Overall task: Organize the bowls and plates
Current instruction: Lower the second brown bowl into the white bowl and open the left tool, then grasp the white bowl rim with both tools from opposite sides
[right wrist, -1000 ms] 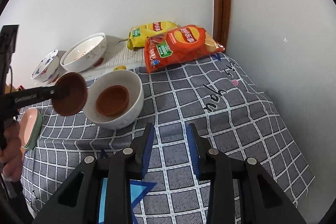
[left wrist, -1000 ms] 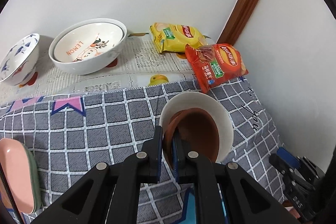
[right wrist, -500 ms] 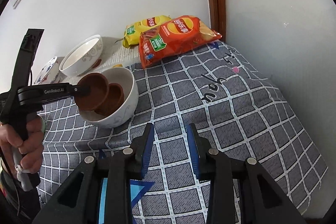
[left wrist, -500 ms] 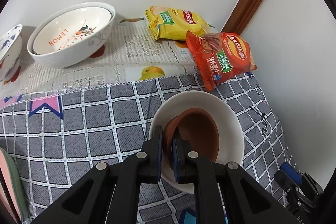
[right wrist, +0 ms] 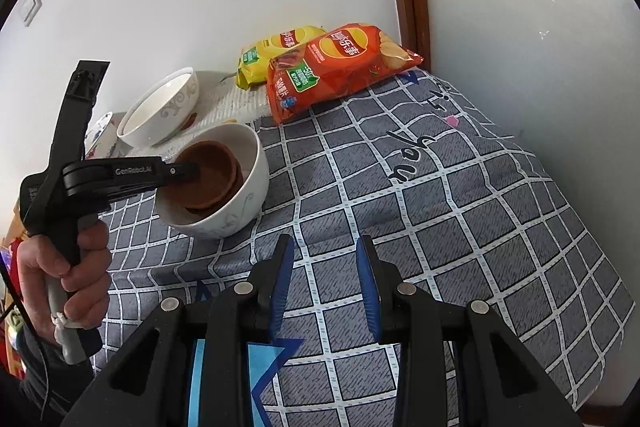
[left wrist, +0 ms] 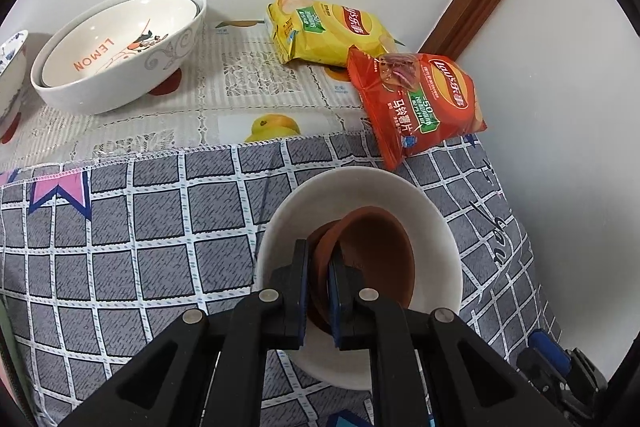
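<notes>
Tongs over nested dishes on a checked cloth.

Left tongs (left wrist: 318, 263) pinch the near rim of a brown saucer (left wrist: 372, 259), tilted inside a white bowl (left wrist: 436, 227) atop a second brown saucer (right wrist: 236, 173); a hand (right wrist: 68, 267) holds their grip. Right tongs (right wrist: 324, 279) hang spread with nothing between them, above bare cloth (right wrist: 460, 211) near the bowl's front. The bowl stands mid-cloth, with open cloth to its left and toward the right edge, where the cloth drops off beside the wall. A red bag (left wrist: 420, 103) overhangs the cloth's far edge, just beyond the bowl; a yellow bag (left wrist: 328, 31) lies behind it against the wall. A lemon bowl (left wrist: 120, 51) and a blue-patterned bowl (left wrist: 10, 67) sit on the desk (left wrist: 224, 95) far left.
</notes>
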Motion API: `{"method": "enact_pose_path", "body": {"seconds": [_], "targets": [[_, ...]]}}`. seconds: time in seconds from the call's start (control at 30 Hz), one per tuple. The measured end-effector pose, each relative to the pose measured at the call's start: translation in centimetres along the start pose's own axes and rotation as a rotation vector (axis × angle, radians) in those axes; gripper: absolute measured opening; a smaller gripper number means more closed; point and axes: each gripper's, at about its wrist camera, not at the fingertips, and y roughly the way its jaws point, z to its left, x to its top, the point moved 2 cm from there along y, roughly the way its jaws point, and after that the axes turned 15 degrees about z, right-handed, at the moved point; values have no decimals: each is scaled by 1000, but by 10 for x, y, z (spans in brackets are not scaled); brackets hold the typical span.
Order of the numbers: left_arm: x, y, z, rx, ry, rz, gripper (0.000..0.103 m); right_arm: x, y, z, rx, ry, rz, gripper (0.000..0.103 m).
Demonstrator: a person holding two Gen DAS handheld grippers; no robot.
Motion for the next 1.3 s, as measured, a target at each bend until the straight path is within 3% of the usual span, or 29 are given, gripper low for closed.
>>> {"method": "enact_pose_path", "body": {"seconds": [0.3,0.47,0.73,0.97,1.1,1.3], "targets": [[0,1,-8,-10,32,30,12,1,4,10,5,-25,12,32],[-6,-6,-11,11,70,50,27,5,4,19,2,-50,10,32],[-8,-34,9,45,44,0,28,26,7,32,18,-75,-5,32],[-5,-24,25,61,15,41,28,60,23,44,47,-74,9,32],[-2,-11,26,60,21,70,28,75,44,53,68,-75,65,32],[-1,9,25,102,41,107,27,84,74,54,14,-46,136,15]]}}
